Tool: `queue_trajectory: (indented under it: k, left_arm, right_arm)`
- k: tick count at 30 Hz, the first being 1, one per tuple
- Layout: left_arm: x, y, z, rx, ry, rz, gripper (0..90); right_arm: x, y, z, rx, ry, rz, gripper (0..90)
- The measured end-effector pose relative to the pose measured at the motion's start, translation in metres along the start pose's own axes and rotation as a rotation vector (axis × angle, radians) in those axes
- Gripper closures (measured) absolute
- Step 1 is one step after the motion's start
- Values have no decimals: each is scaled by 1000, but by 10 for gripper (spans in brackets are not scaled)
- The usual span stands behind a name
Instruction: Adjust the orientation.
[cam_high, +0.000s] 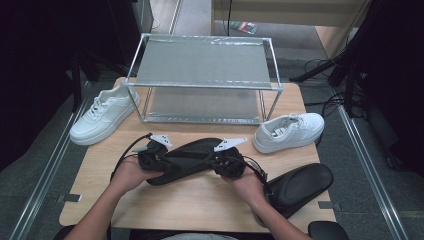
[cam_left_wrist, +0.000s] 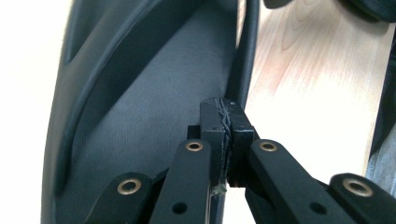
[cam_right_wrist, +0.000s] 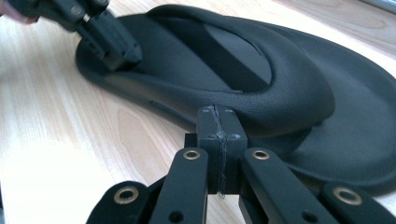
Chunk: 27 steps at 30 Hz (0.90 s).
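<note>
A long black moulded pad lies across the middle of the wooden table. My left gripper is at the pad's left end and my right gripper at its right part, a hand around each. In the left gripper view the jaws are pressed together, tips over the pad's raised rim. In the right gripper view my jaws are shut against the near edge of the pad, and the left gripper rests on the far end. I cannot tell whether either pinches the rim.
A second black pad lies at the front right. One white sneaker sits at the left and another at the right. A two-tier metal rack stands at the back of the table.
</note>
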<state>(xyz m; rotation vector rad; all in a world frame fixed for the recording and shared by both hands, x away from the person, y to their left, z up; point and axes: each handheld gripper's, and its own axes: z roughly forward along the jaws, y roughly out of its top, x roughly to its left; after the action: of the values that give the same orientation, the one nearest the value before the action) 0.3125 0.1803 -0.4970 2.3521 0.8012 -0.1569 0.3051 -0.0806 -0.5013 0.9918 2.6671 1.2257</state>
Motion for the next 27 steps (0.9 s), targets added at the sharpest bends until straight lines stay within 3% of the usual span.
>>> queue_trajectory:
  k: [4, 9, 12, 14, 17, 20, 24, 27]
  left_arm:
    - [-7, 3, 7, 11, -42, 8, 892]
    - [-15, 6, 13, 11, -59, 22, 894]
    - [-15, 7, 12, 8, -49, 25, 892]
    - [-13, 7, 4, -2, -18, 30, 891]
    - [-2, 2, -17, -66, 25, -3, 890]
    - [13, -8, -32, -87, 73, -58, 891]
    - [31, -17, -34, -87, 90, -124, 891]
    - [35, -16, -28, -71, 92, -132, 891]
  right_arm:
    - [-3, 0, -1, -2, -12, 18, 900]
    - [-7, 1, -3, 3, -21, 45, 900]
    - [-8, 1, -3, -1, -24, 42, 900]
    - [-8, 1, -3, -6, -22, 40, 900]
    - [-5, 2, -4, -10, -17, 34, 900]
    - [-1, 2, -3, -11, -3, 17, 900]
    - [7, 1, 1, 13, 16, 6, 900]
    - [13, 0, 3, 17, 32, 1, 900]
